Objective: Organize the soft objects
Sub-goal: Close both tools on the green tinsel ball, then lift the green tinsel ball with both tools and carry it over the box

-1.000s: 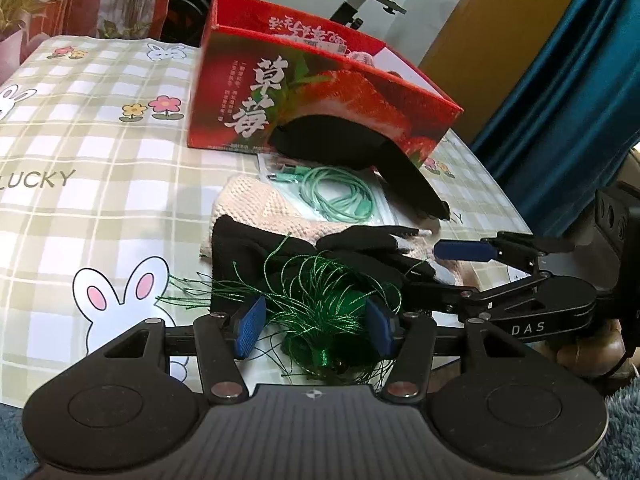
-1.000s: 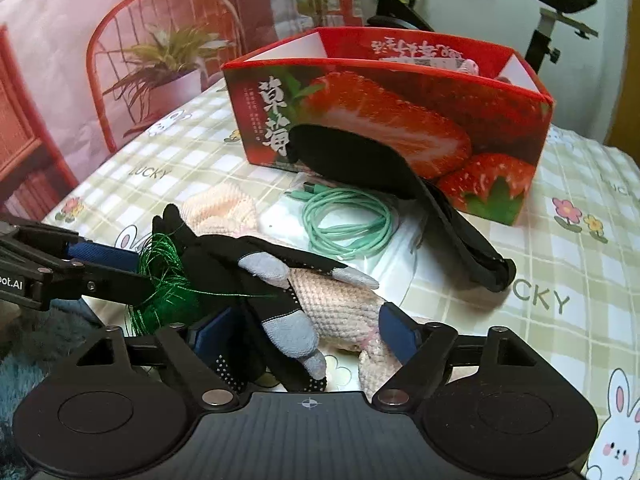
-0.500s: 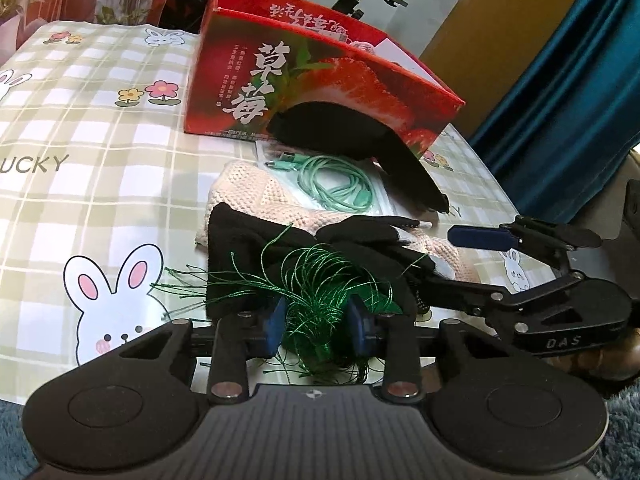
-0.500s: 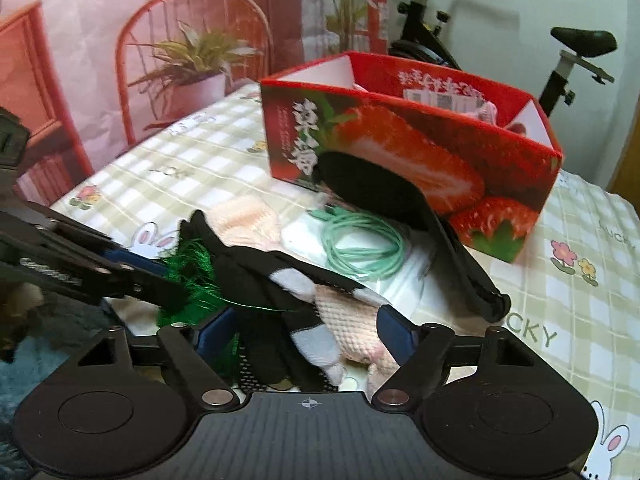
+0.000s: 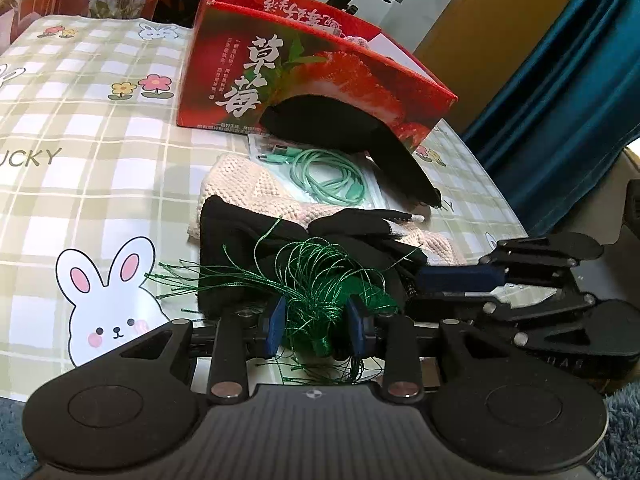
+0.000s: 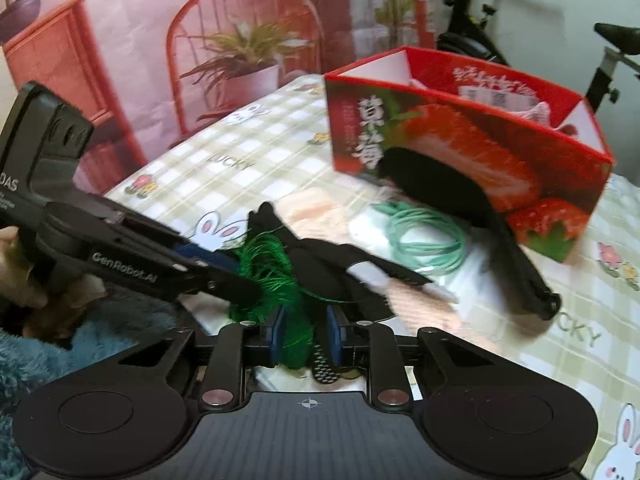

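Observation:
A green thread tassel (image 5: 320, 280) lies at the table's near edge on a black glove (image 5: 236, 232) with grey fingertips. My left gripper (image 5: 316, 328) is shut on the tassel. In the right wrist view the right gripper (image 6: 305, 334) has its jaws closing. Its blue pads pinch the glove's dotted palm (image 6: 324, 360) together with some tassel threads (image 6: 276, 276). The two grippers meet at the same bundle: the right gripper (image 5: 416, 292) comes in from the right, the left gripper (image 6: 232, 272) from the left. A pink knitted piece (image 5: 248, 184) lies under the glove.
A red strawberry box (image 5: 304, 80) stands behind, open on top, with a black curved soft piece (image 5: 340, 128) leaning on it. A coiled mint cable (image 5: 328, 180) in a clear bag lies in front. The checked tablecloth (image 5: 100, 184) spreads left. Blue fluffy fabric (image 6: 100, 340) sits below the edge.
The left jaws closed on the tassel and have stayed there. The right jaws narrowed sharply onto the glove, and the right view shifted, with the box now farther right.

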Demonstrator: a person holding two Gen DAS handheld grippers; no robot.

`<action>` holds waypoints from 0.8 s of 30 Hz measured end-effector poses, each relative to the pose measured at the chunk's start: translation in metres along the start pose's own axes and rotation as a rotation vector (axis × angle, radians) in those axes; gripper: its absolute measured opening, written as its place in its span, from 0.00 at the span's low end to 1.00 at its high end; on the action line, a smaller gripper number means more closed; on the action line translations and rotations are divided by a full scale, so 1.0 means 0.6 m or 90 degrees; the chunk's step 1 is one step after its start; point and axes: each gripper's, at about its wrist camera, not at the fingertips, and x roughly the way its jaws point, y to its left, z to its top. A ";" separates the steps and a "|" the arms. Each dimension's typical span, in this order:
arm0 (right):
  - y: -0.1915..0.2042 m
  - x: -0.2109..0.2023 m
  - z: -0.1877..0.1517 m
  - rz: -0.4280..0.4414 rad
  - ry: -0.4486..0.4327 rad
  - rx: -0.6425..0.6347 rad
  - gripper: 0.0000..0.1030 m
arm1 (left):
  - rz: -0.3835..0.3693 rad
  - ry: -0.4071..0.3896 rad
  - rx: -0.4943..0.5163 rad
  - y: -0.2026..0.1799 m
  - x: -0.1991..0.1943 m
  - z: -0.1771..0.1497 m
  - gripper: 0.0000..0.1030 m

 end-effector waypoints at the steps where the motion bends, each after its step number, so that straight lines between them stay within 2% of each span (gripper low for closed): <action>1: 0.002 0.003 0.000 0.005 0.005 -0.002 0.20 | -0.003 0.001 -0.002 0.001 0.001 0.000 0.34; 6: 0.011 0.021 -0.003 0.027 0.034 -0.013 0.22 | -0.014 0.011 0.004 -0.003 0.012 -0.001 0.34; 8: 0.010 0.026 -0.005 0.028 0.042 -0.010 0.26 | -0.016 0.012 0.006 -0.003 0.015 -0.001 0.34; 13: -0.005 0.045 -0.006 0.025 0.062 0.012 0.28 | -0.033 0.022 -0.011 0.006 0.026 0.011 0.35; 19: -0.032 0.063 0.018 0.010 0.045 0.018 0.28 | -0.043 0.034 -0.029 0.017 0.059 0.057 0.35; 24: -0.076 0.082 0.041 -0.010 0.021 0.062 0.28 | -0.039 0.022 -0.064 0.025 0.092 0.101 0.34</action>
